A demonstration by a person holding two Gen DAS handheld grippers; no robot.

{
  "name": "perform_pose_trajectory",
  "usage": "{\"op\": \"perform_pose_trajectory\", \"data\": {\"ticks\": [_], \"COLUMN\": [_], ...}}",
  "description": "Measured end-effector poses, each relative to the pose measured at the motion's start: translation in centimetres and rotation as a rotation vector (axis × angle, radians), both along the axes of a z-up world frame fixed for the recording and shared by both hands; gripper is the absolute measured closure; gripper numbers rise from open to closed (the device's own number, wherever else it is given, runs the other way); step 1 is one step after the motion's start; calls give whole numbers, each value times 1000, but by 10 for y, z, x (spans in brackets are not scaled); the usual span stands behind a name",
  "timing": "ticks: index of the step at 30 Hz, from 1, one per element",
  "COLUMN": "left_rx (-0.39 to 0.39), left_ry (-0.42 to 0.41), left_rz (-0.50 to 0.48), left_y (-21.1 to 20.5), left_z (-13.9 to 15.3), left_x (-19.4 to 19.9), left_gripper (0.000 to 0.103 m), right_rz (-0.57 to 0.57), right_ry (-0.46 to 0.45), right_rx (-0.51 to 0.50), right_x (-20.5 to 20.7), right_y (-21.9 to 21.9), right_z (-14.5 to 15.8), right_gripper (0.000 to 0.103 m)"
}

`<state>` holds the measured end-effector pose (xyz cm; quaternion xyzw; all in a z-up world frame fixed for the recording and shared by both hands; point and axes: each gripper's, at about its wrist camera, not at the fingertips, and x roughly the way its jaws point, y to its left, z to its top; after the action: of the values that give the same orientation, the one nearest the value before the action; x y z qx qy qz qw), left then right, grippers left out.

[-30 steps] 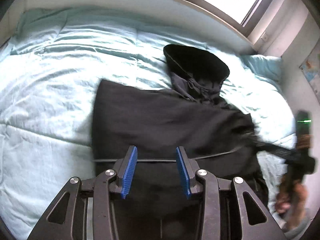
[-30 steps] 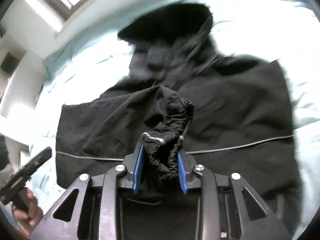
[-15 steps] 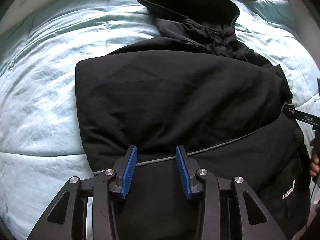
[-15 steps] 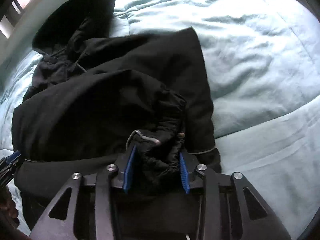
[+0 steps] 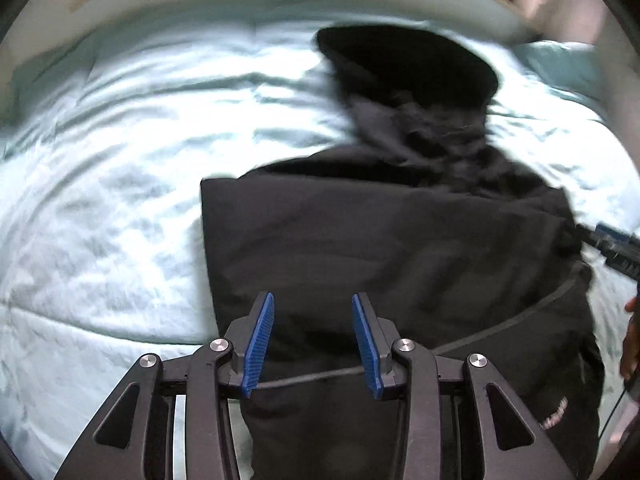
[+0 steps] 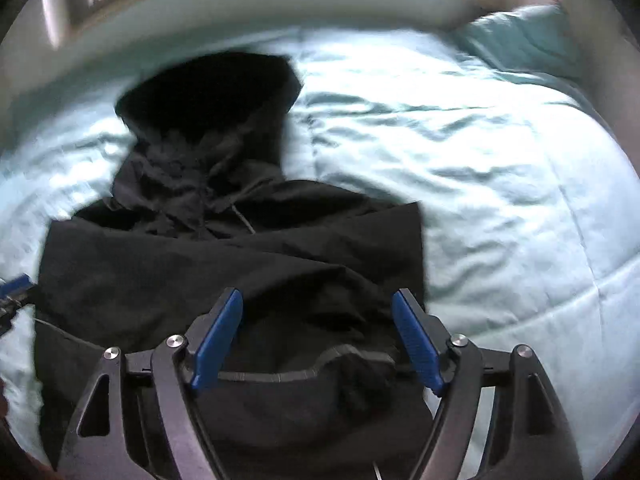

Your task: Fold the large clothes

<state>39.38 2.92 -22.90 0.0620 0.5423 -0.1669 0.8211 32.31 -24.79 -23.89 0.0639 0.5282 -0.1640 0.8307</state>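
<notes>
A black hooded jacket lies folded on the bed, its hood pointing toward the far edge. My left gripper hovers over the jacket's near left part, jaws apart, nothing pinched between the blue pads. In the right wrist view the same jacket fills the left half. My right gripper is opening wide above it. The sleeve cuff lies loose on the jacket between and below the pads, which do not touch it. The right gripper's tip shows at the jacket's right edge.
A pale blue-green duvet covers the whole bed, with bare bedding left of the jacket and to its right. A matching pillow sits at the far right corner. A wall and window ledge run along the far side. A hand shows at the right rim.
My right gripper's jaws have spread and let go of the bunched sleeve cuff, which now rests on the jacket. Both views have swung so the hood sits farther up.
</notes>
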Motion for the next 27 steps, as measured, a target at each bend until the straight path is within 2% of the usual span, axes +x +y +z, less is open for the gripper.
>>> {"op": "perform_pose_trajectory", "data": {"ticks": [1,2,3,4,8,12,14,16,18,19,21,22,24,27], "left_rx": [3,13,14,3,-14,-86,-116,-117,-53,-56,-78,-80,-65,-61], "left_ry": [24,49,54,53,46,19,12,46,103,126,131,135,134,117], "left_rz": [17,26,31,36,21,-15,-42,-70,-63,-48,-23,-16,-25,-31], "left_y": [3,7,8,11,13,25,25,26,27,30,34,33,31,33], "left_z": [-11,-22,-26,-29,-17,10,19,13,-13,-27,-35,-34,-29,-17], "left_x": [5,9,12,14,11,-9,-24,-34,-37,-38,-36,-35,-36,-42], "left_gripper": [61,62,59,59,59,59,59,59,59,59,59,59,59,59], "right_rz": [-16,-27,-25,-15,-9,-22,-25,-25,-29,-44,-76,-100,-126,-114], "right_ry": [67,113,137,129,137,32,12,37,88,132,154,147,139,133], "right_rx": [29,46,68,59,80,128,127,122,93,99,167,213,253,227], "right_x": [9,14,18,18,18,-13,-30,-43,-53,-51,-64,-64,-65,-71], "right_y": [-7,-12,-15,-14,-16,-16,-13,-12,-12,-14,-25,-32,-39,-34], "right_z": [-23,-40,-58,-60,-44,-7,0,-7,-24,-41,-61,-68,-67,-49], "right_gripper": [33,36,36,36,37,39,38,38,38,38,29,28,29,31]}}
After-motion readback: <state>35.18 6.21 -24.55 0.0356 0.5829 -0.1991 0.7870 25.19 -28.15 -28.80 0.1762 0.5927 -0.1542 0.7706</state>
